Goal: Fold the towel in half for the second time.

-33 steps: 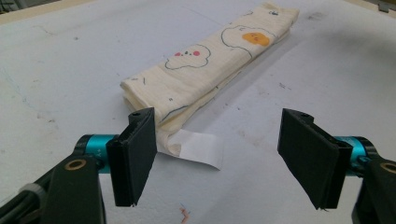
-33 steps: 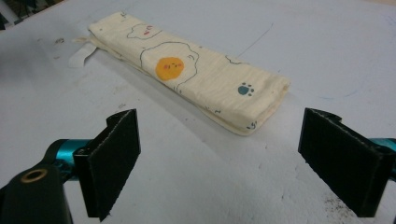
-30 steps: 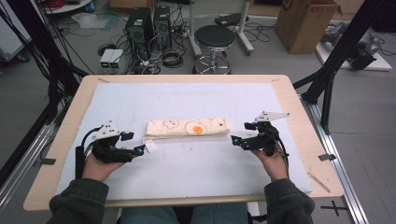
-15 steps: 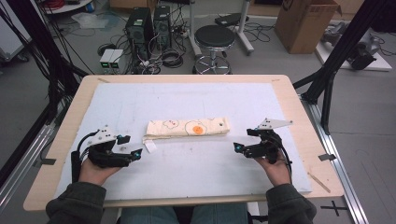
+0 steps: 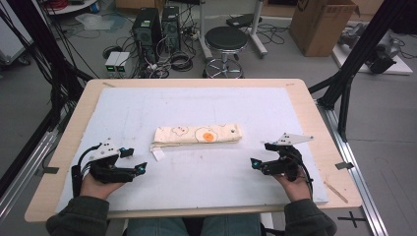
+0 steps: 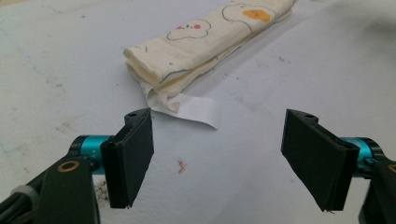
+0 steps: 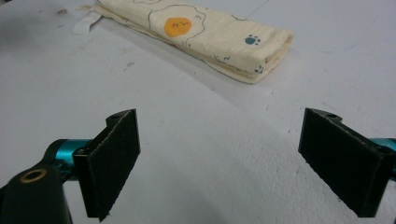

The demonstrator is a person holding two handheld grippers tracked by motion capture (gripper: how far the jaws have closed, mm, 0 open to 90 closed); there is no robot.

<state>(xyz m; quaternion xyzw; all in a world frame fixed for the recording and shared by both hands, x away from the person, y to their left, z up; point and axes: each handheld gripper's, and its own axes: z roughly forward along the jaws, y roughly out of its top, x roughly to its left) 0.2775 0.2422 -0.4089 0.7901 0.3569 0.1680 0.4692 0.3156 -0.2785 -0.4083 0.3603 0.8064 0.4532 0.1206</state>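
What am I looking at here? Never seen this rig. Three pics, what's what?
There is no robot arm: a person at a table holds a hand-held gripper in each hand. The high view looks down from above the person's side. The left gripper is at the lower left there, the right gripper at the lower right.

The other two pictures come from cameras riding on the grippers, each looking out between its own two black jaws. In both, the jaws stand wide apart and hold nothing.

On the white mat lies a folded cream cloth printed with clouds and a fried egg. A small white tag sticks out at its left end. Both grippers sit short of the cloth, not touching it.
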